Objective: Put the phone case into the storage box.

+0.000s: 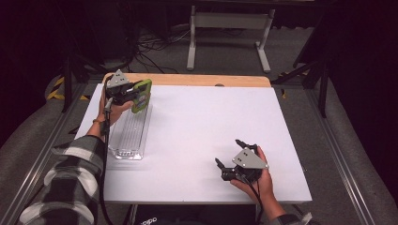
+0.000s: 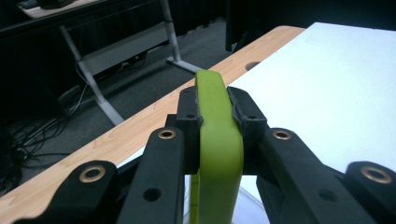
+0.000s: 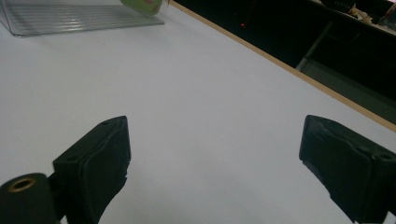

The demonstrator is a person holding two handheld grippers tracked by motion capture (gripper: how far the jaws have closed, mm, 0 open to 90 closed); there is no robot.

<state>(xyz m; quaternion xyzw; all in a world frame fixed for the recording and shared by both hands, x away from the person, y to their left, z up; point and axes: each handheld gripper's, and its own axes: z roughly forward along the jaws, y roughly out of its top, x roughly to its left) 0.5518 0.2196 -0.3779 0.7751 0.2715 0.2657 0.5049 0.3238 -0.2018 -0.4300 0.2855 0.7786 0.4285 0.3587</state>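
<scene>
A: What is the left gripper (image 1: 133, 92) doing?

B: It is clamping a green flat item (image 1: 141, 95) by its edge. In the left gripper view, both jaws are pressing against the two faces of the green flat item (image 2: 218, 140), which is standing on edge between them.

A: Where is that item sitting relative to the table?

B: It is hanging over the far end of a clear ribbed tray (image 1: 130, 133), near the far left corner of the white table surface (image 1: 211, 122). Whether it is touching the tray cannot be determined.

A: And the right gripper (image 1: 228, 152)?

B: The person's right hand (image 1: 260, 178) is holding it near the front right of the table. Its jaws are standing wide apart with nothing between them, pointing across the white surface toward the tray (image 3: 74, 17).
</scene>
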